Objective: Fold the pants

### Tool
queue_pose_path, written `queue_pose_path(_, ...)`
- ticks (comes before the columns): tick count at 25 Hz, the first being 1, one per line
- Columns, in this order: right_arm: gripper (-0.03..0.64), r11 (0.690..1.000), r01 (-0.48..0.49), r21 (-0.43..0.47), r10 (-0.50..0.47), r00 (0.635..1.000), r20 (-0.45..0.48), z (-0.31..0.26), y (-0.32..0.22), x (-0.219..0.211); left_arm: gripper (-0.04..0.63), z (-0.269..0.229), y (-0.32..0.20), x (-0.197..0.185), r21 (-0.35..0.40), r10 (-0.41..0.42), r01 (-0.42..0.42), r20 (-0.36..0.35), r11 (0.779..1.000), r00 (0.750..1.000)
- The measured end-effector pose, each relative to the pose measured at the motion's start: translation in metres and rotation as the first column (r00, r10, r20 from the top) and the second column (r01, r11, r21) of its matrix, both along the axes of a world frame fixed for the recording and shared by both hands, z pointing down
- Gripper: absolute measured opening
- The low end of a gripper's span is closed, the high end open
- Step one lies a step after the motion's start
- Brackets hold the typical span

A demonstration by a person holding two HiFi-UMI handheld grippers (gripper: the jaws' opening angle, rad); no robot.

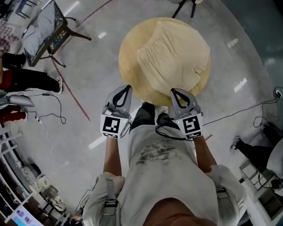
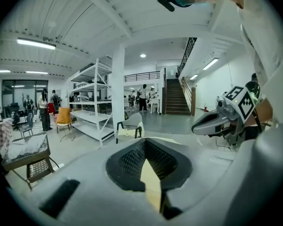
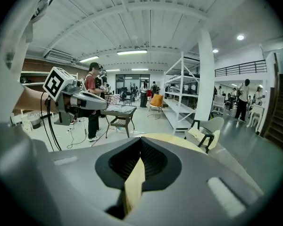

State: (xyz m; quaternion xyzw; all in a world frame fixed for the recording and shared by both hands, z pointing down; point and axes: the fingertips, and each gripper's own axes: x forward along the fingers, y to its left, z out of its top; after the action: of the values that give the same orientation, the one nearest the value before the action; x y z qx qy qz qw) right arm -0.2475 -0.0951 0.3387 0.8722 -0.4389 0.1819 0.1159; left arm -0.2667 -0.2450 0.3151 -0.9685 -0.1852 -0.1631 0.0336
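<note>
**A:** Where are the pants [image 1: 172, 55]?

**B:** Lying fairly flat on the round yellow surface [image 1: 129, 65], gathered end on the far side. They cover the middle and right of it, and the left of the top is bare.

**A:** And the tools?

**B:** The left tool [image 1: 127, 87] and the right tool [image 1: 176, 91] sit side by side at the near rim, pointing across the top. Each has its jaws together.

**A:** Clamped on cloth?

**B:** I judge not. A pale yellow sliver shows in each gap, but that is probably the surface beyond.

**A:** Why that placement?

**B:** Likely to start level, one tool at each near corner of the cloth, so the fold comes out even.
</note>
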Motion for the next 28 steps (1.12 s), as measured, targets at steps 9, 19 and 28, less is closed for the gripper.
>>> queue_pose_path(9, 0.009, 0.988, -0.115, -0.099, 0.119, 0.992, 0.031, 0.032, -0.007, 0.027, 0.005, 0.032, -0.021, 0.047, 0.013, 0.163, -0.164, 0.043, 0.986, 0.986)
queue_pose_path(19, 0.014, 0.951, -0.211, -0.224, 0.227, 0.972, 0.051, 0.071, 0.000, 0.036, 0.006, 0.067, -0.021, 0.075, 0.044, 0.339, -0.342, 0.073, 0.938, 0.938)
queue_pose_path(28, 0.023, 0.935, -0.231, -0.269, 0.262, 0.961, 0.086, 0.104, 0.018, 0.046, 0.005, 0.101, -0.012, 0.110, 0.081, 0.390, -0.402, 0.132, 0.912, 0.911)
